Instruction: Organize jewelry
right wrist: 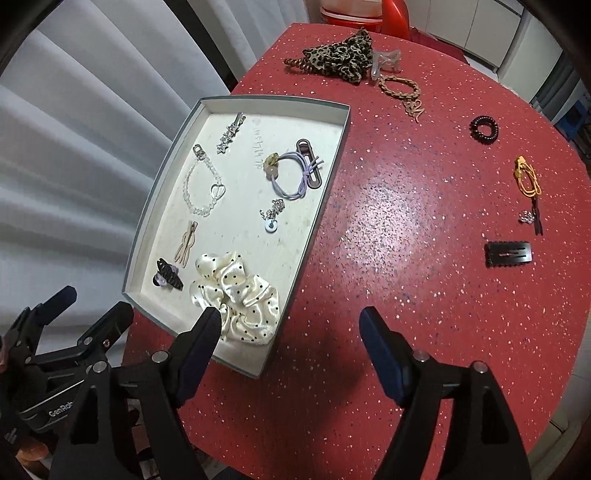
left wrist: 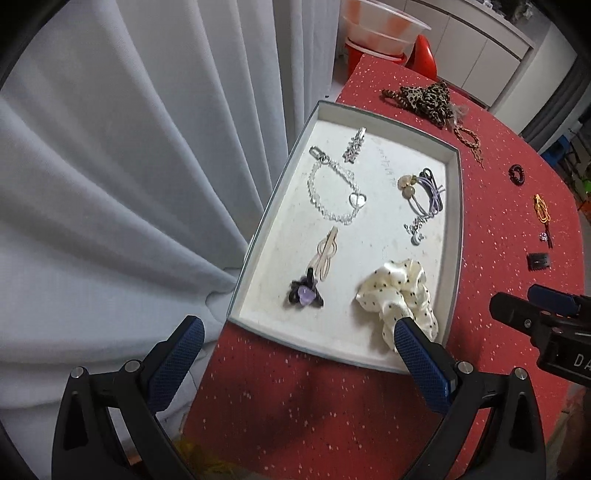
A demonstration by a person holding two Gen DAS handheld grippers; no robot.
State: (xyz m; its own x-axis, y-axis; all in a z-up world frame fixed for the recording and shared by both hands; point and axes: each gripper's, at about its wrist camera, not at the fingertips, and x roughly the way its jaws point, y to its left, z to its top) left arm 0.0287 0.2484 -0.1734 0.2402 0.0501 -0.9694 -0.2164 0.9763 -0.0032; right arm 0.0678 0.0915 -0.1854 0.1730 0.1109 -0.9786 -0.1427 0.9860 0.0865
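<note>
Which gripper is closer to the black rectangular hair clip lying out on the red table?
Right. The right gripper hangs open over bare table, with the black clip beyond its right-hand finger. The left gripper is over the tray's near edge, farther away.

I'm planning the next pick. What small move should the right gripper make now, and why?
Probably swing the right gripper, open and empty, toward the black clip: it is the nearest piece loose on the table, outside the tray.

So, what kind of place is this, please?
Probably a room in a home: a red speckled table, white curtains beside it, and white cabinets behind, with a plastic tub on a red stool.
</note>
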